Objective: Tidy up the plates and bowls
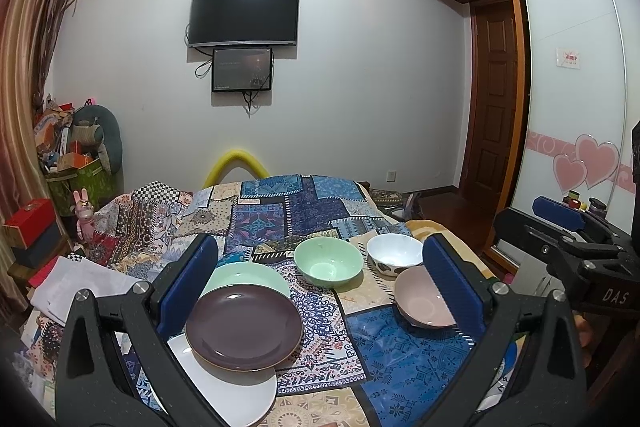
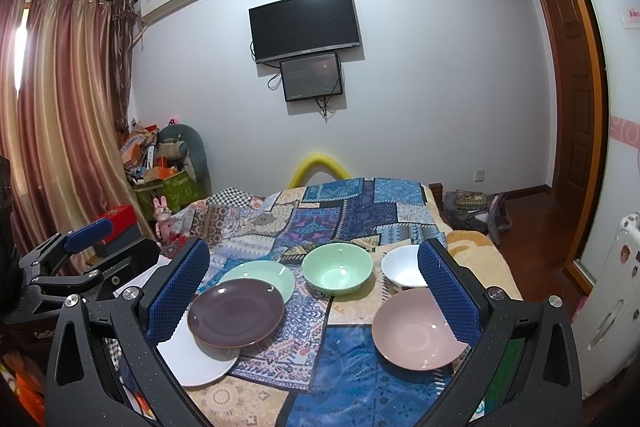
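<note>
Both tongs, L (image 1: pixel 320 279) & R (image 2: pixel 314 283), wide apart above dishes.

Bare quilt (image 2: pixel 352 355) runs clear between the overlapping plates (image 2: pixel 236 315) near the left edge and the pink bowl (image 2: pixel 416 331); green bowl (image 2: pixel 338 269) blocks behind.

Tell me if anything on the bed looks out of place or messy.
The three plates are piled askew: the brown plate lies off-centre across the green plate and the white plate, not squarely stacked. Nothing looks spilled or broken.
</note>
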`<state>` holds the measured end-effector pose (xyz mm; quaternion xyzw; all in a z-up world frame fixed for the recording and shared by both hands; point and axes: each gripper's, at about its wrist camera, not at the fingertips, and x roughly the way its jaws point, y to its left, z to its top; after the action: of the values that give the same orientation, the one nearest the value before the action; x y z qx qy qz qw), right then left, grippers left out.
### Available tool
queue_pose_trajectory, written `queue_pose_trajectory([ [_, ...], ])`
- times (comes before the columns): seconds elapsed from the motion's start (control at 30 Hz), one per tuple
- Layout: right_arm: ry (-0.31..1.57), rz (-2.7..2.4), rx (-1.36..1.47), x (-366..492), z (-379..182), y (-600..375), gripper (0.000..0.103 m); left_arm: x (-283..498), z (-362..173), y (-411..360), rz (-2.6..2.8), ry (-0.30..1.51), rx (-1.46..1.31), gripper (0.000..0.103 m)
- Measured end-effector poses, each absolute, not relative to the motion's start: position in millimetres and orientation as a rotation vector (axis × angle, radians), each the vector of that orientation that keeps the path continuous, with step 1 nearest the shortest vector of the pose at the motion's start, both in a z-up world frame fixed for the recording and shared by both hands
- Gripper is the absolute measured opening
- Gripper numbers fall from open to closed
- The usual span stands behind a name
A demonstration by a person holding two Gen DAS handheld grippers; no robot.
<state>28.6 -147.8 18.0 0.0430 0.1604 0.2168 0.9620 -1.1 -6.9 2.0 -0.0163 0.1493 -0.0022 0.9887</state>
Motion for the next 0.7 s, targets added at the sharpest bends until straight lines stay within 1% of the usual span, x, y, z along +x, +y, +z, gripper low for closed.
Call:
queue_pose_trajectory([
  [0.4,0.332,0.437,0.060,35,11,-135,0.103,4,-6,7,-0.004,0.318,-0.054,0.103],
  [0.7,0.377,0.460,0.041,52,-6,-113,0.103,19,-25,40,0.039,0.373,-0.065,0.103],
])
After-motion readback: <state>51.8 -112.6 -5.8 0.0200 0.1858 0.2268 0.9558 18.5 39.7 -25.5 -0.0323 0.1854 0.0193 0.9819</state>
